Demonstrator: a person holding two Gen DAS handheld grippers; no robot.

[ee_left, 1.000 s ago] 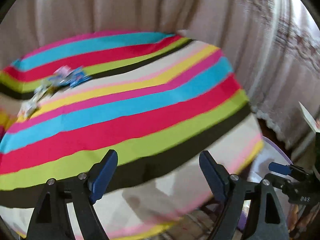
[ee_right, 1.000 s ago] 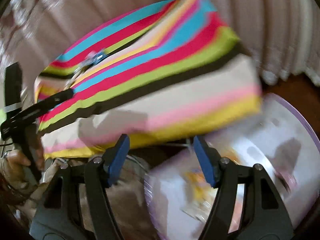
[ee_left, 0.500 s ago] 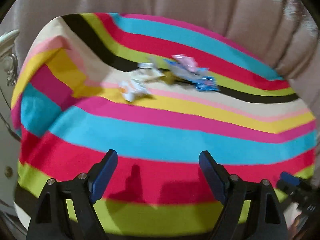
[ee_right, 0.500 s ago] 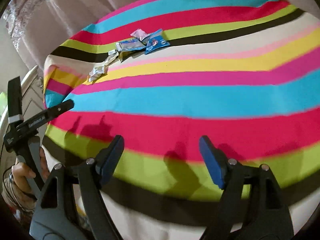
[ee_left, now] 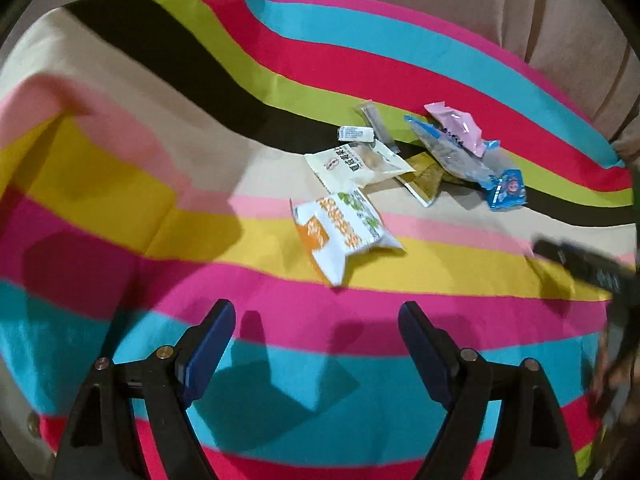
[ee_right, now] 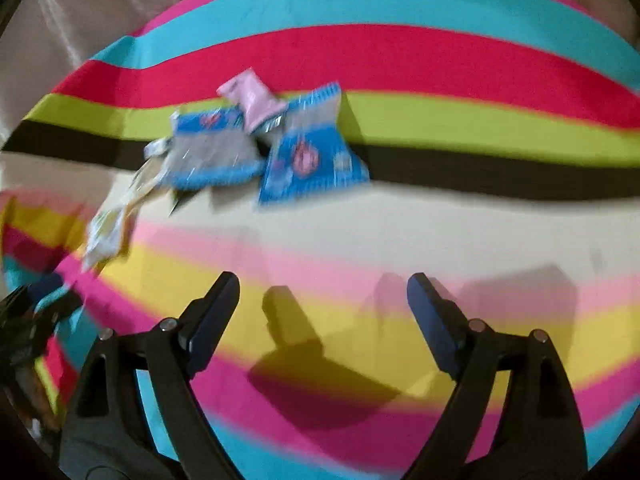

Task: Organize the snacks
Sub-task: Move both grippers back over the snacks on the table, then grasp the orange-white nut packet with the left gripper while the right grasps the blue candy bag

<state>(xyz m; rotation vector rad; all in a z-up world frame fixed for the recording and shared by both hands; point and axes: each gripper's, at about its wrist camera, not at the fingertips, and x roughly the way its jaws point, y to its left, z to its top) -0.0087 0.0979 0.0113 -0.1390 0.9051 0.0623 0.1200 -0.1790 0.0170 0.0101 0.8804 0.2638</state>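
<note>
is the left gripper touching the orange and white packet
Apart. The left wrist view shows the left gripper open over bare striped cloth, with a clear stretch of cloth before the orange and white packet.

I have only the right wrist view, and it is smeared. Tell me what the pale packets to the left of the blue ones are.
Observer: The nearest is a white and orange packet, lying across the yellow stripe of the striped cloth.
Operator: Now say what is behind it.
Observer: A white packet with a red logo, with an olive-green packet against its right end.
Operator: Report the left tool.
Observer: The left tool is open with nothing between its jaws, and it is short of the white and orange packet.
</note>
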